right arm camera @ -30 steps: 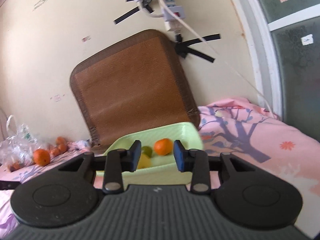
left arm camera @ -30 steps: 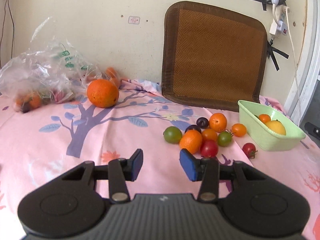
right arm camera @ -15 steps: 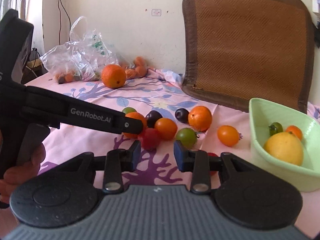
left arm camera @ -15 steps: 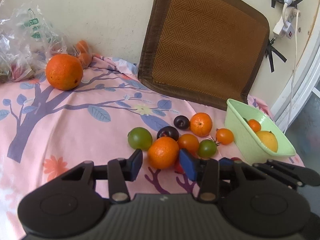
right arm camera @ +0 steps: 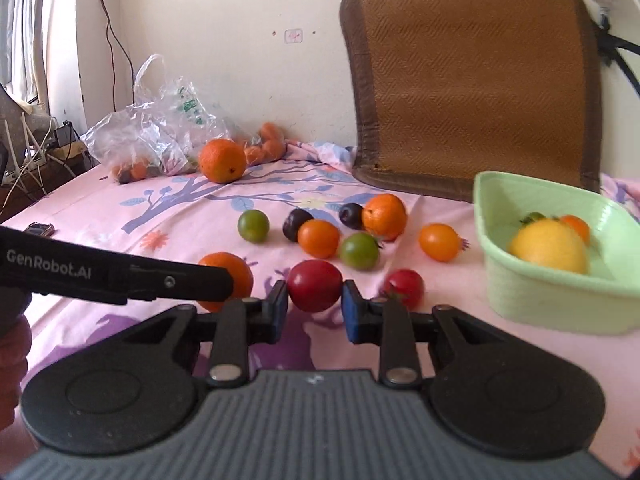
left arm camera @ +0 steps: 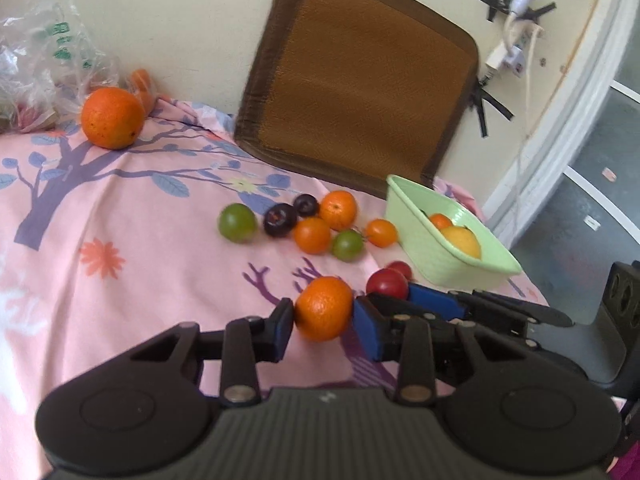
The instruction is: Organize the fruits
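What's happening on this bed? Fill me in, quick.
A person is sorting fruit with two handheld grippers. The left gripper is closing on a small orange tangerine, pads against its sides. The right gripper is shut on a round red tomato. Both fruits sit low over the pink floral bedsheet. The pale green plastic basket to the right already holds a yellow fruit and smaller pieces. More tomatoes, tangerines and dark plums remain loose on the sheet.
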### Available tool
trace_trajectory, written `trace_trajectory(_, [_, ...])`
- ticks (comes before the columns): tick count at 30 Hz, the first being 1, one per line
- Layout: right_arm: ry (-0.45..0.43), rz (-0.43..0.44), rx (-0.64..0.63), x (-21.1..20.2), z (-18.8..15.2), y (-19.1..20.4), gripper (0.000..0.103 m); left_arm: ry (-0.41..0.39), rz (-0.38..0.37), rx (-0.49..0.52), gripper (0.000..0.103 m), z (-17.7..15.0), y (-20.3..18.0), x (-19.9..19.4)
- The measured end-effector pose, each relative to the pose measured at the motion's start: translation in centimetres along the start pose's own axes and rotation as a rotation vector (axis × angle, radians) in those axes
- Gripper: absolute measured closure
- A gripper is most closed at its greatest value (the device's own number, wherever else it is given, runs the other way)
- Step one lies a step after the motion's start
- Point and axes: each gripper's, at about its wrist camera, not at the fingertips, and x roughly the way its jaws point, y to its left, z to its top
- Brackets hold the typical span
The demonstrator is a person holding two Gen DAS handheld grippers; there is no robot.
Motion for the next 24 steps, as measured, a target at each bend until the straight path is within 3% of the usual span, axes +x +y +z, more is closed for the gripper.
trace_trajectory(5, [-0.012, -0.157, 0.022, -4.9, -2.9, -2.9, 0.072, 0.05, -0.097, 0.116, 0.07, -1.6, -5.5, 1.6])
trace_trajectory(8, [-0.01, -0.195, 0.052, -6.2, -3.6, -4.5, 0.072, 0.065, -0.119, 0.188, 0.07, -2.3, -8.5, 3.0])
trace_trajectory(15, [-0.003, -0.203, 0.069, -6.7, -4.7, -5.2, 0.07, 0.068, -0.033, 0.315, 0.068, -4.0, -12.0, 4.2])
trace_trajectory(24, [0.009, -0.165, 0.121, -6.9, -5.2, -5.4, 0.069, 0.048, 0.06, 0.344, 0.06, -4.5, -12.6, 4.7])
